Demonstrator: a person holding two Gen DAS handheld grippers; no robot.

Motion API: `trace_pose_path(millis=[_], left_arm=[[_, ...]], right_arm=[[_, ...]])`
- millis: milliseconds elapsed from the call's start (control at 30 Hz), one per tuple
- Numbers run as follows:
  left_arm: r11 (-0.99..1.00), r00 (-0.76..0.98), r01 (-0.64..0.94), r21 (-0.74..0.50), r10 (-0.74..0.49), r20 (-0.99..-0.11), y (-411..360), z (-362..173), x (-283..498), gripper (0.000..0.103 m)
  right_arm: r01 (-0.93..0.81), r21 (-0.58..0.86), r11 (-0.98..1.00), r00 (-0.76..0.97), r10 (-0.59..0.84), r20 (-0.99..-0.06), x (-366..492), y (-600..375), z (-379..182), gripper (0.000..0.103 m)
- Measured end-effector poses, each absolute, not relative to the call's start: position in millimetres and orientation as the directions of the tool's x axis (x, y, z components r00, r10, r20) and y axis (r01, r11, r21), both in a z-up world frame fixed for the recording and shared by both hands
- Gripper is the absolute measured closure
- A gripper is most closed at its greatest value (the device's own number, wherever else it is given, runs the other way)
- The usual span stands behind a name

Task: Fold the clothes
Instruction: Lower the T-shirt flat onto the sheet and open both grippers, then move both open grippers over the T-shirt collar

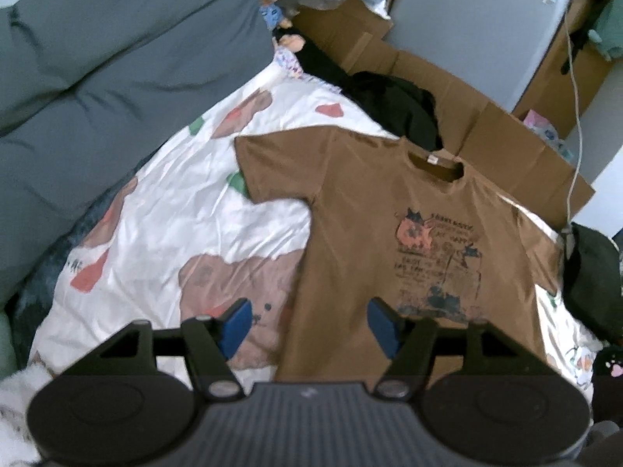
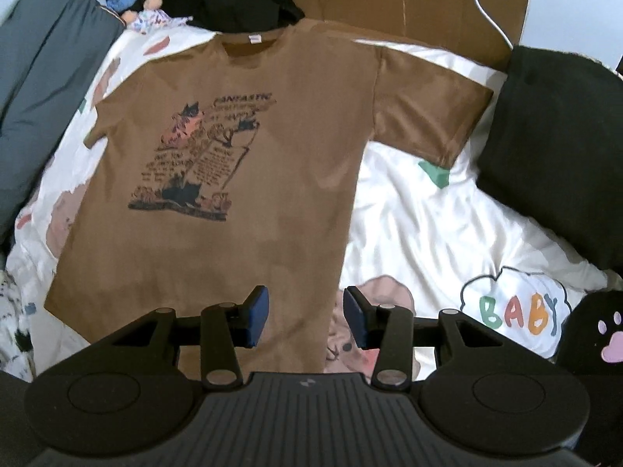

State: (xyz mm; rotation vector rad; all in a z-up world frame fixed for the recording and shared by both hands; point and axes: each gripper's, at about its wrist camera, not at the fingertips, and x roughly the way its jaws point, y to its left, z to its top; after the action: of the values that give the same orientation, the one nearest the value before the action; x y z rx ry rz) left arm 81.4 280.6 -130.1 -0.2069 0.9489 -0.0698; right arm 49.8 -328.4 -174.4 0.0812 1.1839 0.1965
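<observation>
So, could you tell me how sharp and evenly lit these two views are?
Left wrist view: soft and smeared, the brown T-shirt print unreadable, a bright streak on its far shoulder. Right wrist view: sharper, with strong fisheye bending at the edges.

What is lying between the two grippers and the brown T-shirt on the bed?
Nothing visible. The brown T-shirt lies flat on the white bedsheet with nothing on top. The left gripper and the right gripper are open just above its bottom hem.
</observation>
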Motion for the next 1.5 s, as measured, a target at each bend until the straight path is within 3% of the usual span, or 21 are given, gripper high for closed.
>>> trace_pose_path(millis=[800,1133,1233,1500], left_arm=[[0.973,0.644,0.082,-0.215,-0.216,-0.734,243,-83,115,0.027],[0.973,0.645,0.061,-0.223,-0.208,-0.735,250,-92,131,0.026],[0.97,0.641,0.059,-0.234,-0.217,-0.737,254,-99,139,0.032],[0.966,0.632,0.024,-0.256,-0.213,-0.745,268,-127,164,0.033]], right_arm=[[-0.067,0.114,0.991,0.444,0.132,-0.886,53,-316,-134,0.056],[-0.074,0.085,0.994,0.474,0.11,-0.874,71,-309,-134,0.056],[-0.083,0.073,0.994,0.477,0.104,-0.873,78,-306,-137,0.056],[-0.094,0.052,0.994,0.476,0.091,-0.875,103,-294,-153,0.056]])
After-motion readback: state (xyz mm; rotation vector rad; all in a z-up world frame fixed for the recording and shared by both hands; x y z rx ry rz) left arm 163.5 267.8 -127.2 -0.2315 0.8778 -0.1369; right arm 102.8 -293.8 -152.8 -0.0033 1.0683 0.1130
